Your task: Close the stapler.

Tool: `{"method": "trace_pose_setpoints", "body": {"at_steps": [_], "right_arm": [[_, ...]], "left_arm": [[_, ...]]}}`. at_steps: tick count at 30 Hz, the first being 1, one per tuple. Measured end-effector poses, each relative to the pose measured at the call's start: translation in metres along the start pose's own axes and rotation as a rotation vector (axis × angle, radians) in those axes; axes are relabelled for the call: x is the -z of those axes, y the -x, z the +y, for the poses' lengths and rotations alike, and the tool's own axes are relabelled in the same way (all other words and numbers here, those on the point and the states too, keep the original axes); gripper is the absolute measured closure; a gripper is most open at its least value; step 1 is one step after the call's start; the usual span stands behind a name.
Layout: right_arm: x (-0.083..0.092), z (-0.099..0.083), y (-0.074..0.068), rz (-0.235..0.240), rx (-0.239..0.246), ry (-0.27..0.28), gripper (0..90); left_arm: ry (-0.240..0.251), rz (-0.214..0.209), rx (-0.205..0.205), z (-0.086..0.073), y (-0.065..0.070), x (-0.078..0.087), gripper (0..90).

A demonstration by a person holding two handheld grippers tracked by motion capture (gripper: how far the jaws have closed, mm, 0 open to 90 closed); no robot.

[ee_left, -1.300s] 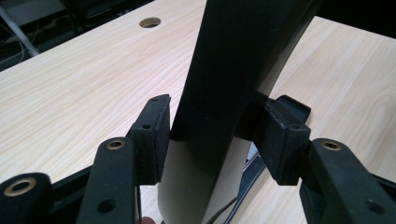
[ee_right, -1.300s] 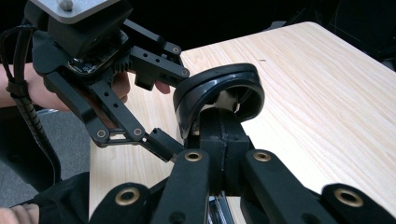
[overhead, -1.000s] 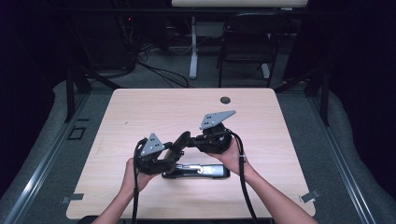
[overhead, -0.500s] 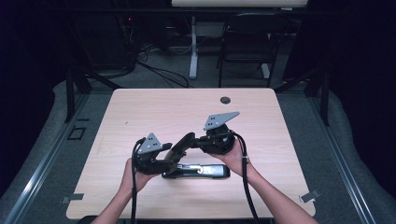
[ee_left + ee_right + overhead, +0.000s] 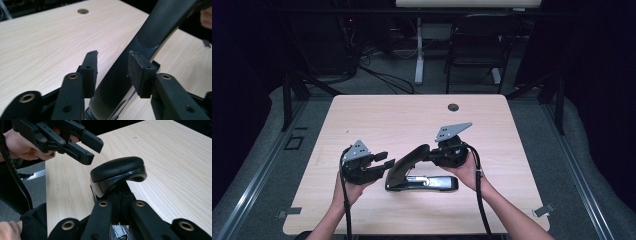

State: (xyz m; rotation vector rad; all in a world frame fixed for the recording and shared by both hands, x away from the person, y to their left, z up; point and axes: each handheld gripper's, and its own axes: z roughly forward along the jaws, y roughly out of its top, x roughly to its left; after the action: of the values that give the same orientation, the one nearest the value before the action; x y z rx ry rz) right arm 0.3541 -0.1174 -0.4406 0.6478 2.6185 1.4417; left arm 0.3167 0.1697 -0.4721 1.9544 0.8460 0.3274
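The stapler (image 5: 422,175) lies at the table (image 5: 412,115) centre, its arm raised. The right gripper (image 5: 434,155) is clenched on that arm's end. In the left gripper view, the left gripper (image 5: 112,68) has just been closing, pads (image 5: 137,72) flanking the arm without contact.

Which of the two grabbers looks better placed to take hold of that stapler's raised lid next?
Probably the left gripper: its open jaws straddle the stapler's raised lid without visibly pressing it, having just narrowed. The right gripper is occupied, shut on the lid's far end.
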Motion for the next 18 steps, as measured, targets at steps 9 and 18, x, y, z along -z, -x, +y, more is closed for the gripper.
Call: {"method": "trace_pose_setpoints", "body": {"at_steps": [9, 18], "right_arm": [[0.003, -0.005, 0.002, -0.012, -0.002, -0.018, 90.0], [0.006, -0.009, 0.005, -0.022, -0.007, -0.026, 90.0]], "left_arm": [[-0.084, 0.01, -0.006, -0.006, 0.003, -0.013, 69.7], [-0.097, 0.024, 0.006, -0.007, -0.001, -0.012, 74.7]]}}
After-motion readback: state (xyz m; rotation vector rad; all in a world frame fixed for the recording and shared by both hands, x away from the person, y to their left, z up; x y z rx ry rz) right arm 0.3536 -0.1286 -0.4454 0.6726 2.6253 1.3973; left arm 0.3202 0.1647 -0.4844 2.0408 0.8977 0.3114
